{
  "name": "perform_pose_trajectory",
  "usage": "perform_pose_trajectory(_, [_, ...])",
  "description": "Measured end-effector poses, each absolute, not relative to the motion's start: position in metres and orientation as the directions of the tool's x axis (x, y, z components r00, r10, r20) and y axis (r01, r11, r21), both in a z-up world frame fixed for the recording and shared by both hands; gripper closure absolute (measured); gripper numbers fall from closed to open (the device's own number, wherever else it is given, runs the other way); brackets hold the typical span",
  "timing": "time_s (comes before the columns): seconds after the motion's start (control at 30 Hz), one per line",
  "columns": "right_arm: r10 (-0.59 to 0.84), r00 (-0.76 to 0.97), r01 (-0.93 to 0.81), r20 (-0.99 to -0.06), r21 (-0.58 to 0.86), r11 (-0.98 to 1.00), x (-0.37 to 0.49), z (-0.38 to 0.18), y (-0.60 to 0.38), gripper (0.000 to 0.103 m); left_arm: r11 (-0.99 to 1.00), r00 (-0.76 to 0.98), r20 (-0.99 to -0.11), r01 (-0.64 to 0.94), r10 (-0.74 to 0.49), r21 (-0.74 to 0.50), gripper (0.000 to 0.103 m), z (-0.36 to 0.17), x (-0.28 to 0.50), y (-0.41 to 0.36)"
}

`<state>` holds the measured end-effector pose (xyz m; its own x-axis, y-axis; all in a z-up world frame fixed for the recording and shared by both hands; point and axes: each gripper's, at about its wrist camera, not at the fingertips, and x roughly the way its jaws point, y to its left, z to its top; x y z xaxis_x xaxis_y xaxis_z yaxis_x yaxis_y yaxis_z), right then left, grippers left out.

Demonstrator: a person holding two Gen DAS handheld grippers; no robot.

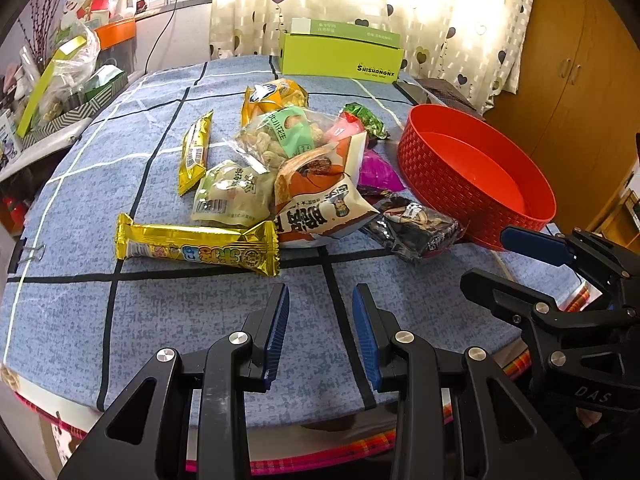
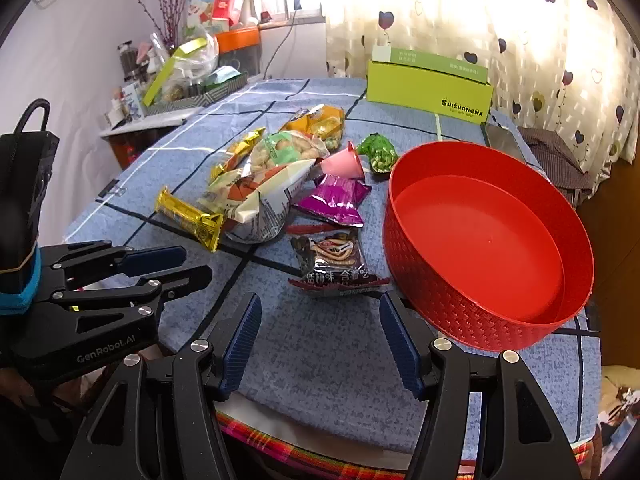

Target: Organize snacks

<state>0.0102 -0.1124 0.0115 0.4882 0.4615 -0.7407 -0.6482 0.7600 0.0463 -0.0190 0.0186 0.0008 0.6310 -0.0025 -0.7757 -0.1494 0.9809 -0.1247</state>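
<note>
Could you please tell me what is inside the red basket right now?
The red basket looks empty: the right wrist view shows its bare red floor with no snack in it. Only a strip of floor behind the near wall is hidden. All packets lie outside, on the blue tablecloth.

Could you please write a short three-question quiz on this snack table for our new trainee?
1. True or false: the red basket already holds a snack.
2. Which packet lies closest to the red basket's near wall? A) the dark packet B) the gold bar C) the peanut bag
3. Fill in: both the left gripper and the right gripper have their jaws ____ and hold nothing.

Key: 1 false, since the basket is bare inside; 2 A; 3 open.
</note>
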Motion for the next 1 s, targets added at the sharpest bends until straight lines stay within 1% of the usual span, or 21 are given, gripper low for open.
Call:
perform_pose_trajectory(0.23, [0.467, 0.49, -0.639, -0.736, 0.062, 0.767, 0.011, 0.013, -0.107, 0.042, 0.973, 0.641, -0.767, -0.167, -0.014, -0.157, 0.069, 0.002, -0.022, 0.033])
perform_pose_trajectory(0.6, [0.507, 0.466, -0.623, -0.725, 0.138, 0.77, 0.016, 0.02, -0.085, 0.042, 0.954, 0.664, -0.748, -0.208, -0.026, -0.218, 0.069, 0.002, -0.031, 0.064])
perform_pose_trajectory(1.0, [0.548, 0.405, -0.609, -0.732, 0.231, 0.759, 0.041, 0.018, -0.043, 0.042, 0.885, 0.678, -0.729, -0.28, -0.092, -0.371, 0.069, -0.005, -0.032, 0.107])
